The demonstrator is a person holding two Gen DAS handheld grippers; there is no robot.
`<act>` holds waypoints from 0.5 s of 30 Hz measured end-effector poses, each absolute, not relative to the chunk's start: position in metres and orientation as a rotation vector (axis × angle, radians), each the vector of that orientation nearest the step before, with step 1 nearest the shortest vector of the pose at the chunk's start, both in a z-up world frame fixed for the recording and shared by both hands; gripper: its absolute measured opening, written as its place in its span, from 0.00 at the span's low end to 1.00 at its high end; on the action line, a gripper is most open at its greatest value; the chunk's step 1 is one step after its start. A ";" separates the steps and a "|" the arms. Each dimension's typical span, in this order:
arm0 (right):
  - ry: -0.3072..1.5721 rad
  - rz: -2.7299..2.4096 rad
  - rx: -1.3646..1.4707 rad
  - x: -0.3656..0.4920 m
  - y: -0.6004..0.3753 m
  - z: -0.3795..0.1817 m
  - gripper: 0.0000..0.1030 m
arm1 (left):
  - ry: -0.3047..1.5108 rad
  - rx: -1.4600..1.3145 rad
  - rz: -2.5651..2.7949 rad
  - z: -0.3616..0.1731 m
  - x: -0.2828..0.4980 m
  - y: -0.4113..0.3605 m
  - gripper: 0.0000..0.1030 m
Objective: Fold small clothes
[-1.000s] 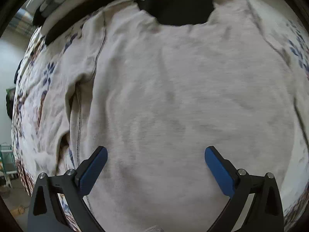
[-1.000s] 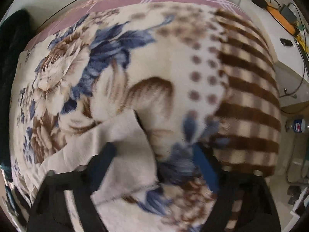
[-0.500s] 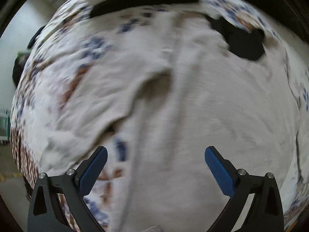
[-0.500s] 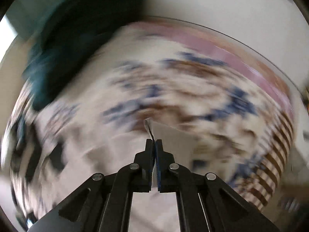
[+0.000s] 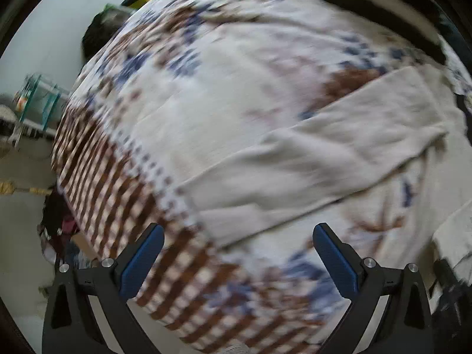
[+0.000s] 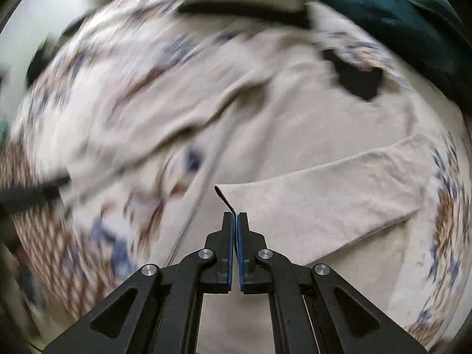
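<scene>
Right wrist: right tool (image 6: pixel 235 216) pinches soft beige sleeve (image 6: pixel 318 203).

No readable text, label, brand, number or sign anywhere: none on the blurred floral blanket (image 5: pixel 206 103), none on the beige garment (image 6: pixel 324 135).

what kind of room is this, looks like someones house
Probably a bedroom at home: the beige top is spread on a floral fleece blanket that covers what looks like a bed, with a dark teal cloth heap and other clothes beside it.
</scene>
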State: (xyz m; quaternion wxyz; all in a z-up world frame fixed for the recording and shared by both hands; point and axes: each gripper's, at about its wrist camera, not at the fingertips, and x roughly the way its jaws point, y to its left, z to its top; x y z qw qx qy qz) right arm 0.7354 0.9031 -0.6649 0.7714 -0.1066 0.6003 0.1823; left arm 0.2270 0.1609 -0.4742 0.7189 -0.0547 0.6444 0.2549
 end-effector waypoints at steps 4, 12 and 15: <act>1.343 0.442 -0.351 0.697 0.920 -0.691 0.02 | 1.450 -0.160 0.604 -0.487 0.209 0.182 1.00; 1.389 0.511 -0.485 0.648 0.931 -0.692 0.02 | 1.461 -0.232 0.623 -0.494 0.193 0.190 1.00; 1.441 0.539 -0.494 0.641 0.932 -0.693 0.02 | 1.468 -0.279 0.634 -0.493 0.191 0.195 1.00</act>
